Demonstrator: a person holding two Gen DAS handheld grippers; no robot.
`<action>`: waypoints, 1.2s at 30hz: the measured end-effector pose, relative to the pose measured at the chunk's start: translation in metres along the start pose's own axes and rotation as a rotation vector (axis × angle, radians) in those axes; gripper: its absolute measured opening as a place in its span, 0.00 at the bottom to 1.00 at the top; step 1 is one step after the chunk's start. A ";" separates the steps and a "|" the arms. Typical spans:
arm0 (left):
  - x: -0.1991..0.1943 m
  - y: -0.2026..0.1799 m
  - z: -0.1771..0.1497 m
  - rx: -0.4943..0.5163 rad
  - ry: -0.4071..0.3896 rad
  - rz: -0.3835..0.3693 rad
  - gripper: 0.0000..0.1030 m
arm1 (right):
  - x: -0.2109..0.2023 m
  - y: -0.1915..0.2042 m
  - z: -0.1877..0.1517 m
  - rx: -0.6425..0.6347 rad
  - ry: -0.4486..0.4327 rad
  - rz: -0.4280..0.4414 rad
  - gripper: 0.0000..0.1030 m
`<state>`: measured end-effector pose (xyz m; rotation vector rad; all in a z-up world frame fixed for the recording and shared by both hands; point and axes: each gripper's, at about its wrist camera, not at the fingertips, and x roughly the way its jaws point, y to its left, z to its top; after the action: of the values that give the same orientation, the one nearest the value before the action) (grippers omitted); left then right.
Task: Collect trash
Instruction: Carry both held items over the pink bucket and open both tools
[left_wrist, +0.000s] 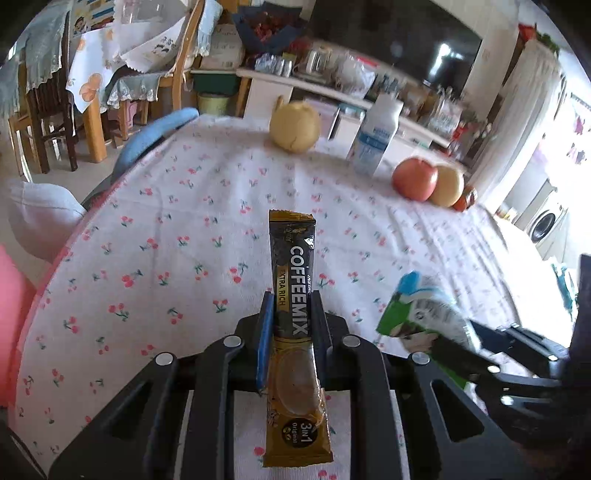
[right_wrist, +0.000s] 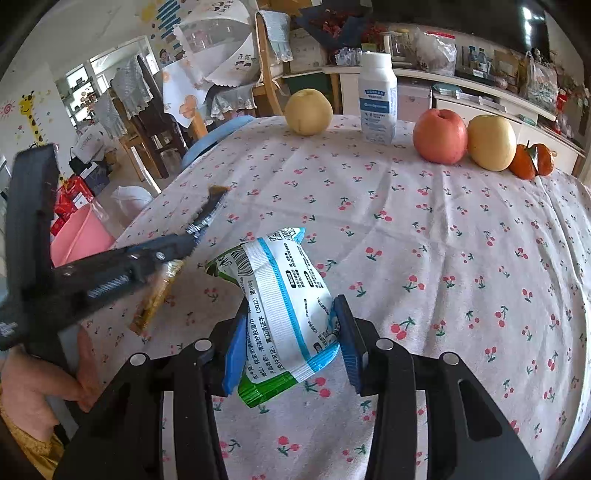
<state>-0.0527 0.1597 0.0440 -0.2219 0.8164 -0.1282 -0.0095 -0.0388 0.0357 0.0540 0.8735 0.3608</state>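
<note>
So I've got my left gripper (left_wrist: 291, 306) clamped right down on a coffee mix sachet (left_wrist: 293, 295), the black and gold stick kind with COFFEEMIX printed on it. The fingers (left_wrist: 265, 343) are pinched flat against it near the middle, with the top end poking up and forward past the tips and the gold bottom end hanging back toward the camera. It's lifted clear of the counter (left_wrist: 184, 258), which has a white cloth with little cherries all over it. My right gripper (right_wrist: 291, 325) has a puffy wipes packet (right_wrist: 288, 295), white with blue stripes and a green edge, squeezed between its blue fingers (right_wrist: 236, 354), so those sit partway open around the packet's width and it bulges out above them. From the right wrist view you can see the left gripper off to the left with the sachet sticking out, just beside the packet but not touching it as far as I can tell, that bit is kinda blurry. A hand (right_wrist: 40, 380) is wrapped round its handle down in the corner. Along the far edge of the counter there's a yellow pear (right_wrist: 308, 112), a white bottle (right_wrist: 378, 99) with a blue label, a red apple (right_wrist: 439, 136), a yellow apple (right_wrist: 491, 142) touching it, and a couple of oranges (right_wrist: 532, 162). A pink bin (right_wrist: 79, 236) sits on the floor off the left edge of the counter.
</note>
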 end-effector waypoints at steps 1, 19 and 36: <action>-0.005 0.002 0.001 -0.007 -0.012 -0.011 0.20 | -0.001 0.002 0.000 0.004 -0.003 0.002 0.43; -0.111 0.097 0.021 -0.197 -0.246 -0.022 0.20 | -0.027 0.077 0.014 0.011 -0.049 0.131 0.44; -0.175 0.238 0.001 -0.498 -0.378 0.119 0.21 | -0.004 0.270 0.058 -0.171 -0.044 0.385 0.44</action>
<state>-0.1639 0.4250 0.1102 -0.6445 0.4700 0.2288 -0.0458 0.2193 0.1285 0.0716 0.7842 0.7899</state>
